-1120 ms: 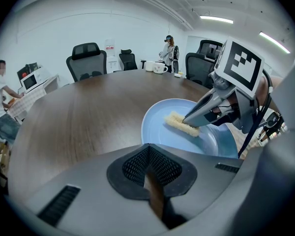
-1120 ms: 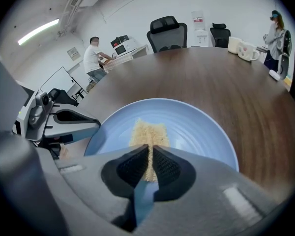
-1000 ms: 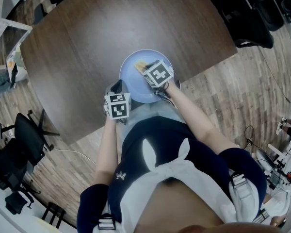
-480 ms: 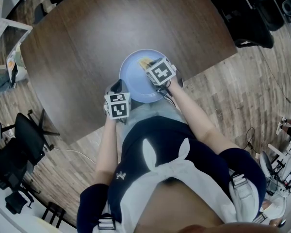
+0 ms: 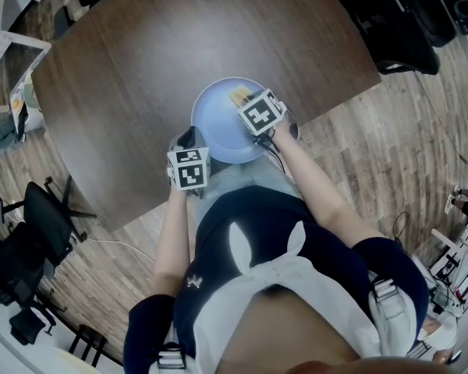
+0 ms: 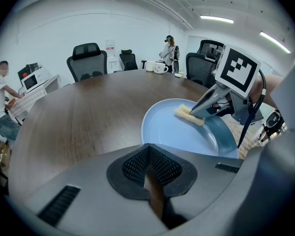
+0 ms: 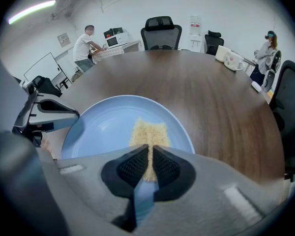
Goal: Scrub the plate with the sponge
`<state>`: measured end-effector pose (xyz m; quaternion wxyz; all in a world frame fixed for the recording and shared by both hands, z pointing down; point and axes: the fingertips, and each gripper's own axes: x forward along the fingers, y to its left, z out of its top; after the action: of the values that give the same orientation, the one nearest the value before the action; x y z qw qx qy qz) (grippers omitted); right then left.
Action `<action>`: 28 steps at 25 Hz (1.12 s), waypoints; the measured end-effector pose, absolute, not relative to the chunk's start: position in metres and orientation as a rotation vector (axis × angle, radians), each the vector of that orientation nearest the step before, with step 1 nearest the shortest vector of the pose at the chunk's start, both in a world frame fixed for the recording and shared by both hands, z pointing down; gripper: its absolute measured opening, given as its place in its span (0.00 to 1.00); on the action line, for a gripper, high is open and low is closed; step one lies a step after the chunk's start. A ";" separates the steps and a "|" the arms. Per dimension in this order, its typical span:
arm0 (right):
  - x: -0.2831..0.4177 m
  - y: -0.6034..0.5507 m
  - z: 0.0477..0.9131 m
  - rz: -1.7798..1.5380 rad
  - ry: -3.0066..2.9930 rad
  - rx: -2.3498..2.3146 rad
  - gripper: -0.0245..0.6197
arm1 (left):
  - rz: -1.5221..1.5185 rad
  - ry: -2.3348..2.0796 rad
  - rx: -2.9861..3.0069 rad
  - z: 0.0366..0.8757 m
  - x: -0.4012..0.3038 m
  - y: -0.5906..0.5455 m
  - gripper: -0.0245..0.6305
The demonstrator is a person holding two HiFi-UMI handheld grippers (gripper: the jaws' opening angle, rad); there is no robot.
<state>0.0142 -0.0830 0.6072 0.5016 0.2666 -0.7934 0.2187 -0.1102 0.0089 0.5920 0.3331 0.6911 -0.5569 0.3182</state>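
Observation:
A light blue plate [image 5: 214, 127] lies on the dark wooden table [image 5: 140, 53] by its near edge. My right gripper [image 5: 242, 104] is shut on a yellow sponge [image 5: 238, 97] and presses it flat on the plate's far right part. In the right gripper view the sponge [image 7: 148, 132] sticks out ahead of my right gripper [image 7: 148, 149] onto the plate [image 7: 103, 127]. My left gripper [image 5: 189, 140] is at the plate's near left rim, shut on it; its fingers [image 7: 51, 113] show there. In the left gripper view the plate [image 6: 172, 132] runs under my left gripper [image 6: 148, 151].
White mugs [image 6: 157, 67] stand at the table's far side. Office chairs [image 6: 87, 58] ring the table, and people stand beyond it by a desk [image 7: 115, 43]. The table's near edge [image 5: 242, 166] lies just behind the plate, against my body.
My right gripper has slid the sponge a little to the right and farther across the plate. The left gripper and the plate have stayed put.

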 end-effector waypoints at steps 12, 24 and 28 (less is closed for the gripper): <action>0.034 -0.083 0.609 0.450 -1.846 0.665 0.08 | 0.832 -1.457 1.804 0.591 -0.109 0.010 0.04; 0.043 -0.077 0.610 0.462 -1.821 0.653 0.08 | 0.822 -1.453 1.804 0.591 -0.110 0.012 0.04; 0.046 -0.076 0.611 0.495 -1.816 0.665 0.08 | 0.812 -1.446 1.805 0.591 -0.111 0.011 0.04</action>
<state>0.0458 -0.0760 0.6110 0.5417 0.2800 -0.7647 0.2084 -0.1107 0.0114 0.5905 0.3382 0.6930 -0.5552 0.3116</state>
